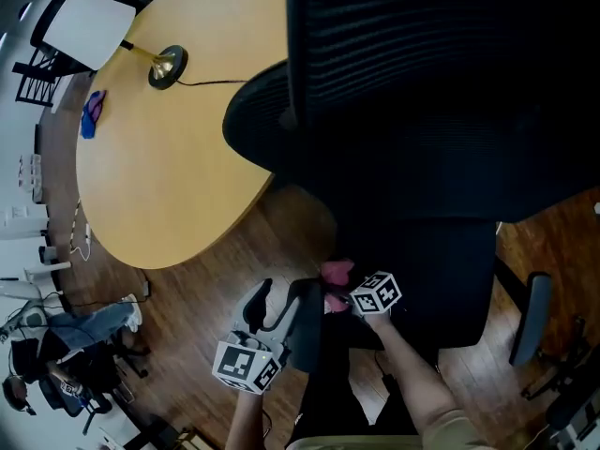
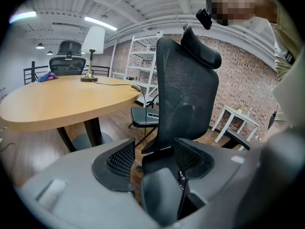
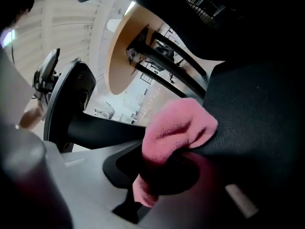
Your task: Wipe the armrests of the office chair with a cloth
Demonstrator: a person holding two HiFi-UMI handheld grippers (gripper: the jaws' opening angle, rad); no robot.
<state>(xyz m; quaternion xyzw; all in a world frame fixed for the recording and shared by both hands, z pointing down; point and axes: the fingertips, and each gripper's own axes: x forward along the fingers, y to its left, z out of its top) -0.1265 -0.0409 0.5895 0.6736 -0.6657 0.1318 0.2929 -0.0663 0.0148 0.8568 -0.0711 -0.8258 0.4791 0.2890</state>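
Left gripper (image 2: 152, 159) first: my fingers (image 2: 114, 159) stand wide apart, and the rounded black armrest (image 2: 159, 202) of the office chair (image 1: 422, 111) sits low between them, neither pad pressing on it. The chair's mesh back rises straight ahead in that view.

Now the right gripper (image 3: 164, 175): its fingers are clamped tight on the pink cloth (image 3: 178, 125). The cloth bulges out past the tips in a soft wad and lies against the chair's dark upholstery at the right of that view.

From the head view, both grippers are low in the middle of the frame. The cloth is at the seat's left edge, just beside the near armrest. The 2nd armrest (image 1: 530, 317) is at the lower right, well apart from both grippers.

A round wooden tabletop (image 1: 178, 176) fills the upper left, carrying 1 lamp (image 1: 89, 22) with a white shade and a small blue item (image 1: 94, 112) near its far edge.
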